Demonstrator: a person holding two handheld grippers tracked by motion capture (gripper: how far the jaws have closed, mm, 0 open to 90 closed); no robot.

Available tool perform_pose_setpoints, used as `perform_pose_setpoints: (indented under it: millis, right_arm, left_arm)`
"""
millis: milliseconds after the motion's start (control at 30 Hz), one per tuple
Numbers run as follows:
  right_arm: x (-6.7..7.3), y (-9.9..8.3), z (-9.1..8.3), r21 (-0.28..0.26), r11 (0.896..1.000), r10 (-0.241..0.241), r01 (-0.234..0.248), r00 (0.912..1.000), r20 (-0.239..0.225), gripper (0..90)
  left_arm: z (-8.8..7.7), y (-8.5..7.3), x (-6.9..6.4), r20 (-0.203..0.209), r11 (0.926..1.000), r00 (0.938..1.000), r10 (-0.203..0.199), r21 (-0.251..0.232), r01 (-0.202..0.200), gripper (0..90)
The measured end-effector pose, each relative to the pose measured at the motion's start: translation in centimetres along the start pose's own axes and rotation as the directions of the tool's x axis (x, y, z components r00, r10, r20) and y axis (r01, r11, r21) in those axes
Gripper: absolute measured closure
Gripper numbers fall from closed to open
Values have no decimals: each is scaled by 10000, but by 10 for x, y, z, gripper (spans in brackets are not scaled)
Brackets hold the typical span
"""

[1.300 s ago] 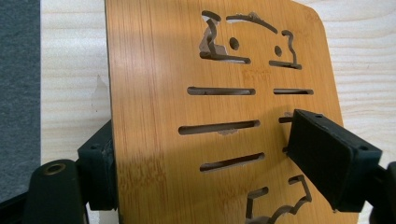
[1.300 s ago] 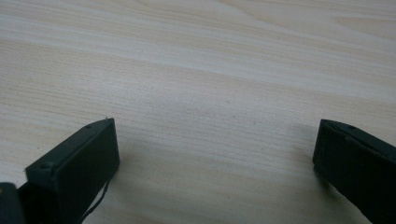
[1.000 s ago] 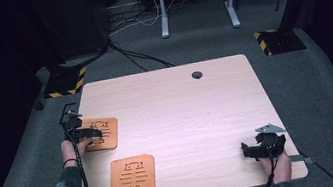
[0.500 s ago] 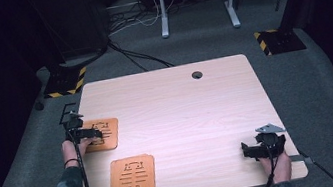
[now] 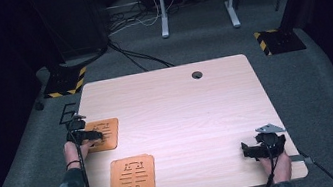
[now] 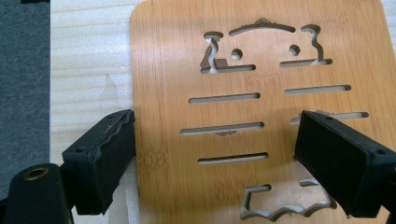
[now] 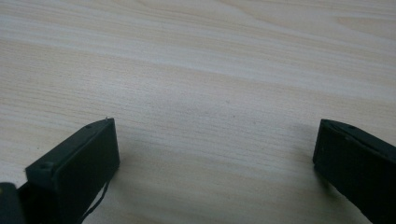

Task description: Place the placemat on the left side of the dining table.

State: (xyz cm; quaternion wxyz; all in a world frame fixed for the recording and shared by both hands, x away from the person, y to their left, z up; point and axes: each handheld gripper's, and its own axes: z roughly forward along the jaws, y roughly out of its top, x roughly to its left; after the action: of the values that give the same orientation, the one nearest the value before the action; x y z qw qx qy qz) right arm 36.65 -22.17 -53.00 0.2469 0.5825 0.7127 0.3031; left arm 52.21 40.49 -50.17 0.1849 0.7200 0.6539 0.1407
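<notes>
Wooden coaster (image 5: pixel 101 134) with cut-out slots is lying flat near the left edge of the table (image 5: pixel 198 114), and the left gripper (image 5: pixel 94 134) is hovering over it from the left side. In the left gripper view, this coaster (image 6: pixel 261 116) is showing slits, 2 small round holes and curved cut-outs. The jaws are standing spread wide: 1 jaw is sitting at the coaster's left edge, over the seam between coaster and table, while the other is sitting above the coaster's right part. Neither pad is pressing on the wood, so nothing is being pinched.

Nearer the person, a second coaster (image 5: pixel 132 177) of the same orange-brown wood is lying flat, a little to the right of the first and well apart from both grippers.

At the table's near right corner, the right gripper (image 5: pixel 247 150) is resting low in the person's hand, pointing left across the bare wood. In the right gripper view its jaws are standing spread apart with just table grain (image 7: pixel 210 84) between them, gripping nothing.

A round cable hole (image 5: pixel 197 75) is sitting near the far edge of the table.
</notes>
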Motion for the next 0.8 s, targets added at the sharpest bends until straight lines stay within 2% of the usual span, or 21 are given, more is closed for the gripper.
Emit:
perform_pose_setpoints:
  millis: [167,300,433,500,567,667,733,800]
  right_arm:
    - [0,0,0,1,10000,0,0,10000,5,0]
    - [0,0,0,-2,10000,-4,4,10000,5,0]
    - [0,0,0,-1,10000,-7,7,10000,6,0]
    - [0,0,0,1,10000,1,-1,10000,4,0]
    - [0,0,0,0,10000,-1,1,10000,1,0]
    - [0,0,0,0,10000,0,0,10000,3,0]
    - [0,0,0,1,10000,2,-2,10000,1,0]
    - [0,0,0,-1,10000,-2,2,10000,3,0]
  left_arm:
    - [0,0,1,-40,9998,9999,-110,-145,109,130]
    - [-5,-3,6,201,9969,9988,-440,-651,453,145]
    - [-14,-9,5,254,9928,9993,-287,-1155,314,140]
    - [-19,-13,5,332,9889,9989,-320,-1438,365,138]
    - [-25,-16,6,600,9853,9971,-471,-1615,563,131]
    - [-37,-22,8,951,9753,9941,-514,-2092,705,123]
    - [-44,-27,7,958,9686,9944,-439,-2396,659,115]
    - [-50,-33,5,772,9649,9967,-237,-2590,430,104]
